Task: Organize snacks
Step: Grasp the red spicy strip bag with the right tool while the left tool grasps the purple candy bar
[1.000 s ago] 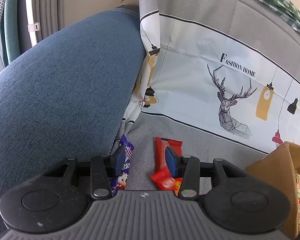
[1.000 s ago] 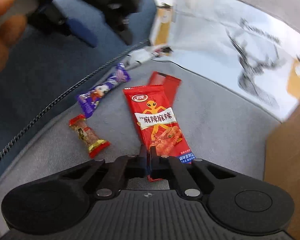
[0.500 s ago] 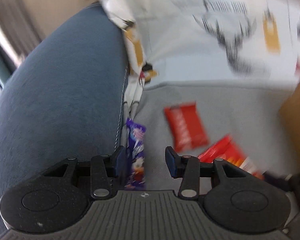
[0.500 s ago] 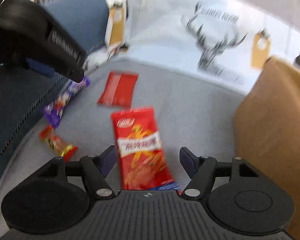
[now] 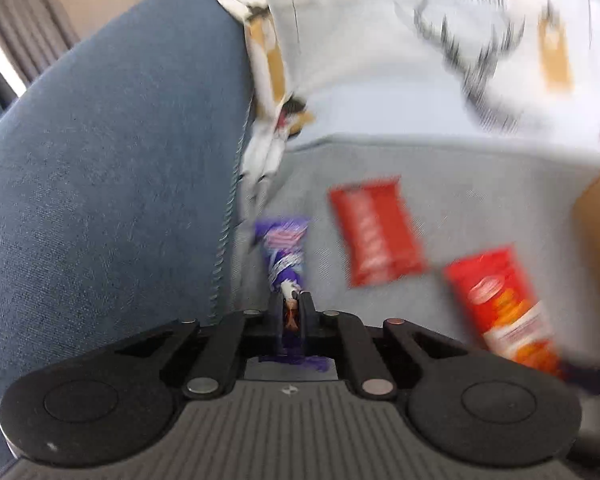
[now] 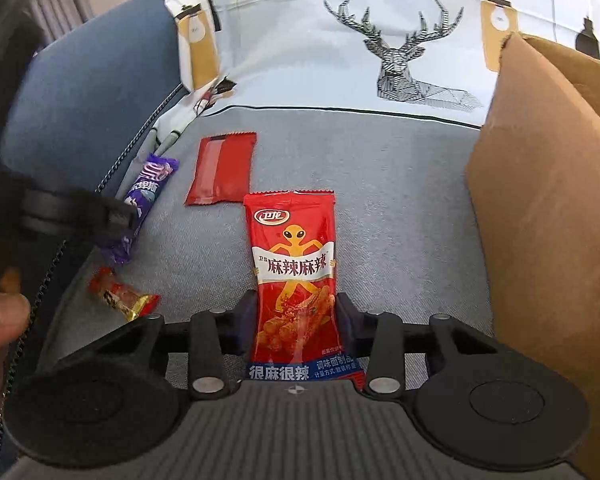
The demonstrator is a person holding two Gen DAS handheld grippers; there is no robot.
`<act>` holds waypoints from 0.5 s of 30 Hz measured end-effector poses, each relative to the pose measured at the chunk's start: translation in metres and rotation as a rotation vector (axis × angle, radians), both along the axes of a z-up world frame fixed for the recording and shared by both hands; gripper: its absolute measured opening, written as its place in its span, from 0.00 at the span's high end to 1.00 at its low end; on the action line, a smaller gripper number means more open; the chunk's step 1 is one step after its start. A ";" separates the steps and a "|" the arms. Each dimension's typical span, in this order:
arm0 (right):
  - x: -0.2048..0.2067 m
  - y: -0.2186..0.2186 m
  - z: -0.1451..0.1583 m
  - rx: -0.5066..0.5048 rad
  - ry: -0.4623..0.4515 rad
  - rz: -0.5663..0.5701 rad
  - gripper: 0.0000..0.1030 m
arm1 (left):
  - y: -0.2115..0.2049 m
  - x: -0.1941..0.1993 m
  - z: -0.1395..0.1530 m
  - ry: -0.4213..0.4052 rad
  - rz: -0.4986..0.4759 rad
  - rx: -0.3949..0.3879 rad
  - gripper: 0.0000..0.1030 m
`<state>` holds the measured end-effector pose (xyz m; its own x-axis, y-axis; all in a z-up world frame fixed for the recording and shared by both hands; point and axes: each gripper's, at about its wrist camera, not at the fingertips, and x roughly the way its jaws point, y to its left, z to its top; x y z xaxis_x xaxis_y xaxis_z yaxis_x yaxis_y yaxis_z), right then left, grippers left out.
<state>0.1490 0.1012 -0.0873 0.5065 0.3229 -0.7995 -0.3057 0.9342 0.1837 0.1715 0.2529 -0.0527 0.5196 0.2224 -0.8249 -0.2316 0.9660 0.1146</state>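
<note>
Left gripper [image 5: 291, 303] has clenched on a crinkly purple wrapper [image 5: 285, 249]; right gripper [image 6: 293, 316], jaws just closing, flanks a glossy red packet [image 6: 294, 276] on grey fabric.

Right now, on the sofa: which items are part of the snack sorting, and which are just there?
Job:
purple snack bar, pinched in the left gripper
alien-print red packet, between the right gripper's closing jaws
plain red packet
small red-gold candy
cardboard box

Lying about:
deer-print cushion
blue armrest

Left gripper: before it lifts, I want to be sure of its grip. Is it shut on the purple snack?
Shut. In the left wrist view the left gripper has its jaws pinched together on the purple snack.
</note>
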 end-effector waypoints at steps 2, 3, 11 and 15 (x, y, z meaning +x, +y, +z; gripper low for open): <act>-0.002 -0.003 0.003 0.004 -0.002 -0.018 0.59 | 0.010 -0.002 0.006 -0.033 0.012 -0.179 0.93; -0.002 -0.003 0.003 0.006 0.000 -0.024 0.59 | 0.013 -0.002 0.005 -0.033 0.015 -0.257 0.93; 0.000 -0.002 -0.004 -0.012 0.049 -0.036 0.53 | 0.019 0.000 -0.010 0.041 0.055 -0.419 0.86; 0.000 0.000 -0.004 -0.016 0.043 -0.026 0.52 | 0.019 0.002 -0.012 0.042 0.065 -0.377 0.66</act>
<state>0.1491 0.1015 -0.0911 0.4797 0.2974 -0.8255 -0.2737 0.9446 0.1813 0.1732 0.2722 -0.0644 0.4788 -0.0697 -0.8752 -0.2962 0.9256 -0.2357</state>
